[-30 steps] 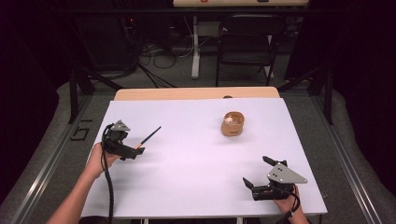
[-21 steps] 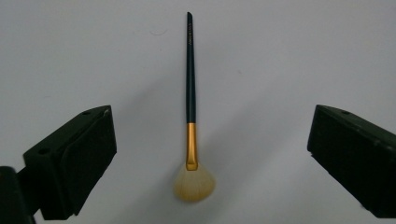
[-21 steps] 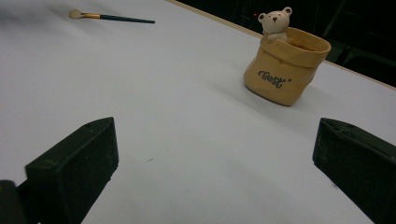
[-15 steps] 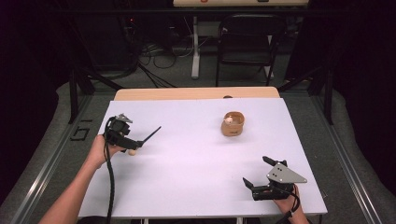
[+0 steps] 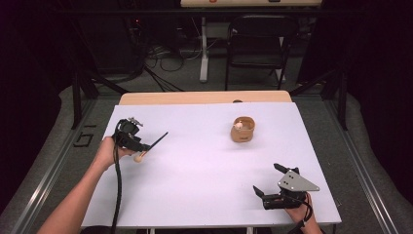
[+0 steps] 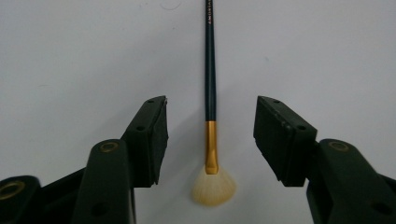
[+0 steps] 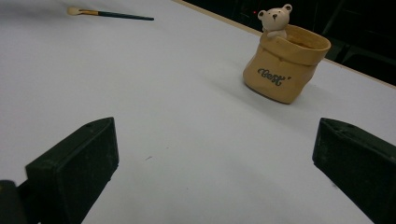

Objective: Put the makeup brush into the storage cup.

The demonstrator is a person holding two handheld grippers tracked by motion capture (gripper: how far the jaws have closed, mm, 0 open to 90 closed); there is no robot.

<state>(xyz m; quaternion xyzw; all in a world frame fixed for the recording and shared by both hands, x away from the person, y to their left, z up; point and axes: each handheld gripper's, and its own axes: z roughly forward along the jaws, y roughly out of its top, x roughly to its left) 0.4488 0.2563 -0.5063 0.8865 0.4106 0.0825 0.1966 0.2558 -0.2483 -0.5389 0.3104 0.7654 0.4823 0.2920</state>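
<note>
Brush (image 6: pixel 210 84) first: we see a slim make-up brush with a dark handle, a gold ferrule and a pale fan of bristles, lying flat on the white table (image 5: pixel 195 161) near its left edge; in the high view its handle (image 5: pixel 157 140) points up and to the right, and its bristle end (image 5: pixel 139 157) sits just under our left hand (image 5: pixel 108 152). Our left gripper (image 6: pixel 210 135) hangs over that end; its jaws have just been closing and now stand about half open, one on each side of the ferrule (image 6: pixel 212 147), and in the left gripper view the pads (image 6: pixel 156 140) are clear of the brush, with white table showing on both sides; so we hold nothing yet. Moving right across the table, a tan pouch-shaped pot (image 5: pixel 243 129) stands upright toward the far side, well apart from the brush; a small white bear figure (image 7: pixel 275 19) peeks over its rim, and dark lettering runs across its front. Farther right, near the front right corner, our right gripper (image 5: pixel 269 180) rests low by the table in our right hand (image 5: pixel 297 212); its jaws stand wide apart with only bare table between them, and it faces the pot from a distance; in its own view the brush lies far off at the upper left.
</note>
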